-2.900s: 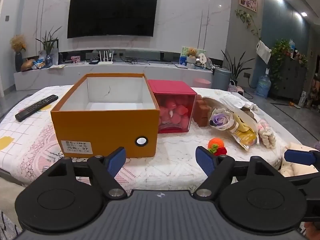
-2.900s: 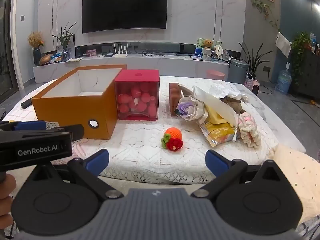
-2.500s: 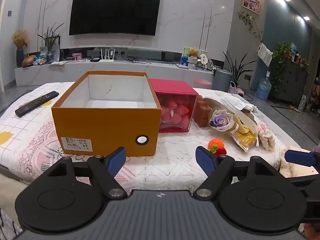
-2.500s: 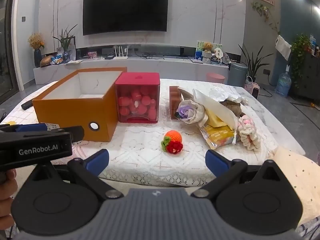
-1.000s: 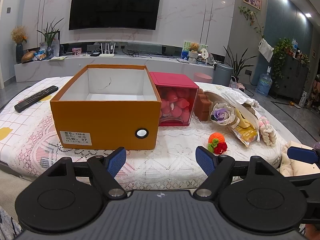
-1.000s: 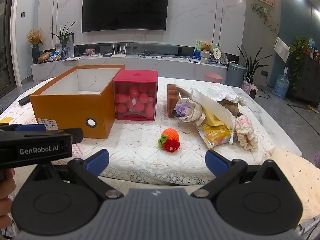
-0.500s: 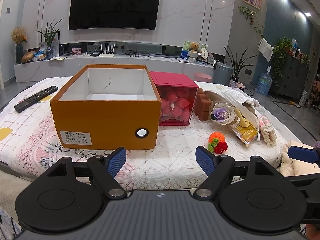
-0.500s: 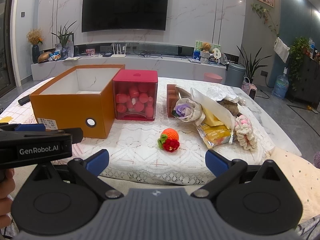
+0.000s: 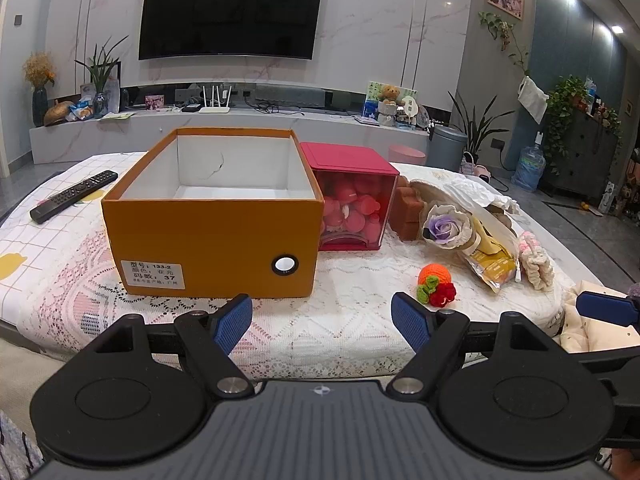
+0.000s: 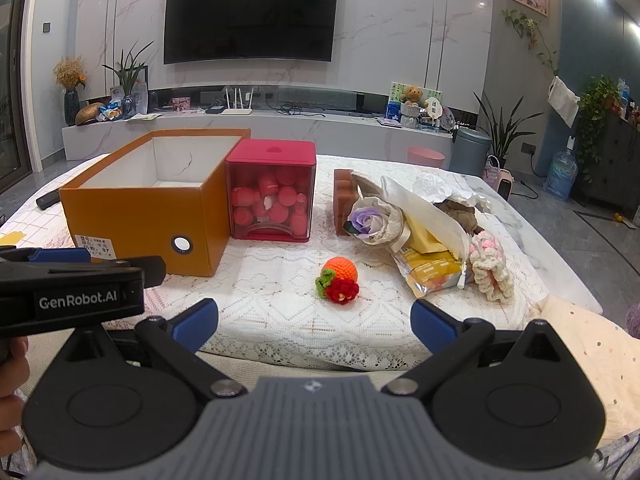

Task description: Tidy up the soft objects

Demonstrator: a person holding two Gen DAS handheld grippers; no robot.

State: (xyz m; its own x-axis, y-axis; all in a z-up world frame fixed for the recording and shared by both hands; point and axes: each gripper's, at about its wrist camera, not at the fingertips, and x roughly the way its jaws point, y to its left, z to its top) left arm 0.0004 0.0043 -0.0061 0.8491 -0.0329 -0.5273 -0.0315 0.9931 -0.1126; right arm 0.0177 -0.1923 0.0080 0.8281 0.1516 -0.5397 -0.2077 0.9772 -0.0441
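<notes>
An open orange box [image 9: 212,236] [image 10: 140,216] stands on the lace-covered table, empty. To its right lie an orange crochet ball with a red flower [image 9: 435,283] [image 10: 339,278], a wrapped purple rose [image 9: 446,224] [image 10: 372,220], a pink and cream knitted piece [image 9: 534,258] [image 10: 490,266] and a brown plush [image 10: 460,210] under paper. My left gripper [image 9: 322,322] is open and empty in front of the box. My right gripper [image 10: 314,326] is open and empty, short of the crochet ball.
A red-lidded clear box [image 9: 352,204] [image 10: 270,196] of red balls stands beside the orange box. A brown block [image 10: 343,200], a yellow snack packet [image 10: 430,268] and a remote [image 9: 74,196] lie on the table. A cream cushion [image 10: 592,344] is at right.
Both grippers have drifted slightly; the view barely shifts. Both stay open and empty. Nothing on the table has moved.
</notes>
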